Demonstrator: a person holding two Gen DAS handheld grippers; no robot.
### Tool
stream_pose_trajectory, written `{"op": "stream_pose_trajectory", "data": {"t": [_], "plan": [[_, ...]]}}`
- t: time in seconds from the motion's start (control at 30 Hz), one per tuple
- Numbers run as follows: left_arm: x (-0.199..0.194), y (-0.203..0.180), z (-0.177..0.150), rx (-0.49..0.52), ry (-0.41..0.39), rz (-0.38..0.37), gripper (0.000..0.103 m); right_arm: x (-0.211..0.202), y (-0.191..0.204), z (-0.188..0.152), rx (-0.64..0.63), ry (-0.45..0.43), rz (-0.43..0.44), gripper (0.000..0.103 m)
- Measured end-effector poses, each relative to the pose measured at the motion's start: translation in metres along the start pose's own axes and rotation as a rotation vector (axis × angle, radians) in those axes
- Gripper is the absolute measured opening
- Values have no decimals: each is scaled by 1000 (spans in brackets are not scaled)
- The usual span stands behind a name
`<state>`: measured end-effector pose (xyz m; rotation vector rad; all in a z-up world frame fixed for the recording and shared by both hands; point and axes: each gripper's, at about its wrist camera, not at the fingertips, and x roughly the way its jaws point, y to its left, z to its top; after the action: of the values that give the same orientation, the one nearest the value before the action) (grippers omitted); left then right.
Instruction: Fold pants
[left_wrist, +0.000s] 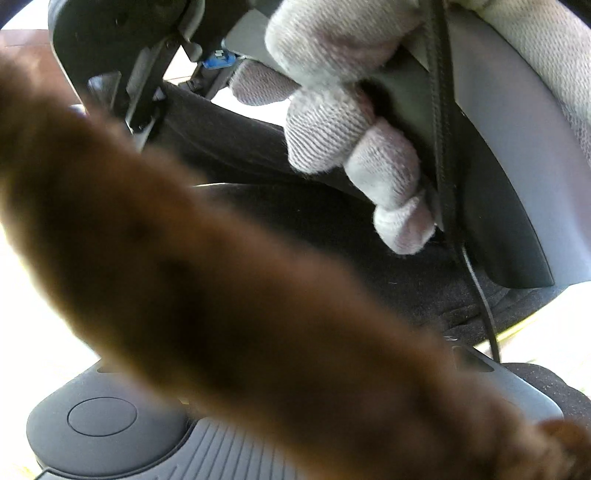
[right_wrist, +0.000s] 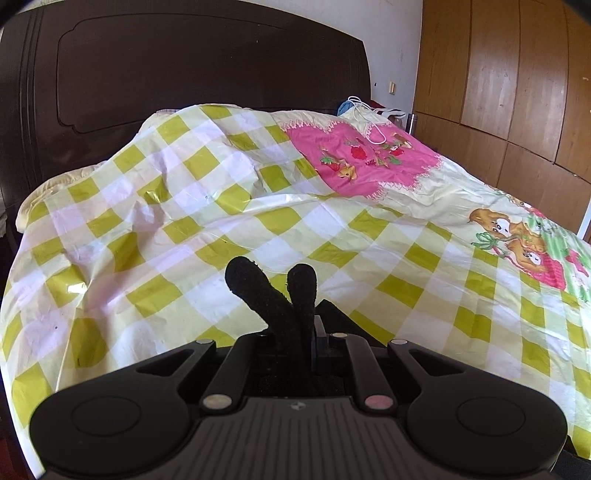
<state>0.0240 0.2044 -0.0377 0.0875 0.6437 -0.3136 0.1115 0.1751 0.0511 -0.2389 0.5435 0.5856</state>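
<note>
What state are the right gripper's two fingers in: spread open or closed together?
Closed. The right gripper shows its black fingers crossing lower down, with nothing between them, above the checked bedspread.

bright daylight | left view: near brown cloth (left_wrist: 229, 295) blurred, background blown white | fisheye-bent edges

Bed (right_wrist: 258, 229) is lying ahead of right tongs (right_wrist: 271, 275); headboard (right_wrist: 184, 74) is standing behind it, wardrobe (right_wrist: 517, 92) to right. Cable (right_wrist: 369, 125) is lying on bed's far right end.
</note>
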Motion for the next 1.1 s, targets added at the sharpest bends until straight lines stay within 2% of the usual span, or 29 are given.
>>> {"op": "stream_pose_trajectory", "data": {"t": [0.07, 0.1, 0.17, 0.3, 0.43, 0.6, 0.67, 0.77, 0.93, 1.03, 1.1], "plan": [[-1, 3, -2, -6, -2, -4, 59, 3, 2, -1, -5, 10, 19, 25], [-2, 5, -3, -10, -3, -7, 59, 9, 4, -3, -13, 46, 46, 26], [0, 5, -4, -1, -6, -4, 59, 20, 2, -7, 15, 112, 114, 30], [-10, 6, -7, -6, -9, -8, 60, 26, 0, -12, 46, 144, 214, 39], [-31, 10, -10, -29, -14, -2, 60, 8, -1, -16, 68, 127, 304, 48], [-60, 13, -12, -19, -1, 50, 61, -34, -30, -25, 144, 65, 314, 48], [-67, 11, -8, -11, -8, 67, 61, -53, -53, -32, 194, 52, 280, 49], [-77, 11, 7, 1, -53, 80, 61, -81, -100, -49, 281, 52, 172, 49], [-62, -6, 42, 38, -135, 59, 65, -125, -186, -93, 431, 89, -77, 53], [-32, -17, 53, 68, -118, 49, 65, -143, -223, -121, 528, 108, -167, 58], [-9, -22, 54, 72, -68, 40, 65, -150, -241, -139, 601, 120, -208, 59]]}}
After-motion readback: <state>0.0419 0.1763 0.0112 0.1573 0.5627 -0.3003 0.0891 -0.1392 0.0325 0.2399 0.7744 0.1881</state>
